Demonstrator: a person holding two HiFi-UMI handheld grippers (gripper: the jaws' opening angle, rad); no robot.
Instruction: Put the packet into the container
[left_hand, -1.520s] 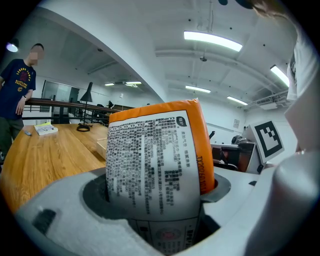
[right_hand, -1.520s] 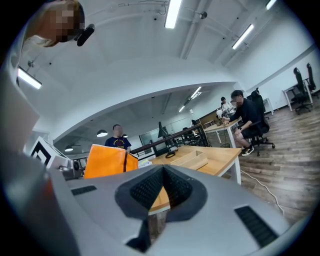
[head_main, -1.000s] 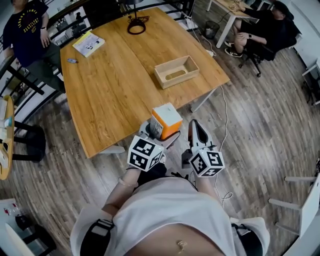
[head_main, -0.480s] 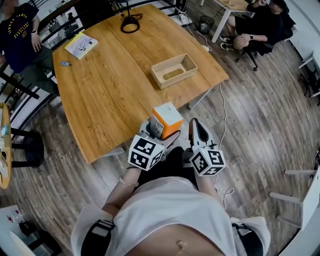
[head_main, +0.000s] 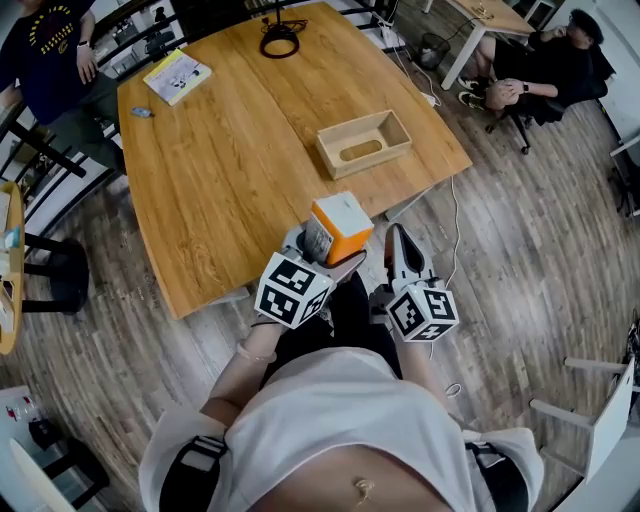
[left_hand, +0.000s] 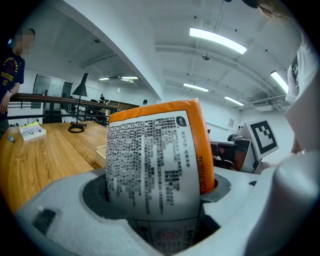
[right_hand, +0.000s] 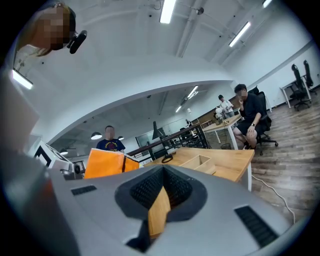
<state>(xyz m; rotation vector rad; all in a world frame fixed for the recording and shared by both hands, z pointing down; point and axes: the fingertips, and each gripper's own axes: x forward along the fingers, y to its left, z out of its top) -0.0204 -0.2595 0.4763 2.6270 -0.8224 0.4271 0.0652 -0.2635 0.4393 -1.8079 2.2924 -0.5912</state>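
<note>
Short of the container (head_main: 370, 163), left gripper (head_main: 326, 246) clamps the packet (head_main: 341, 220); right gripper's (head_main: 397, 238) jaws together.

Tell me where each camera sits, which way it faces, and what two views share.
Head view: on the person's head, facing steeply down at table, container, left gripper, right gripper; torso and forearms show.
Left gripper view: on the left gripper, facing along jaws shut on the packet; white clothing at right.
Right gripper view: on the right gripper, facing past shut, empty jaws toward the table; person's head upper left.
Shared: both gripper views show packet and container.
</note>
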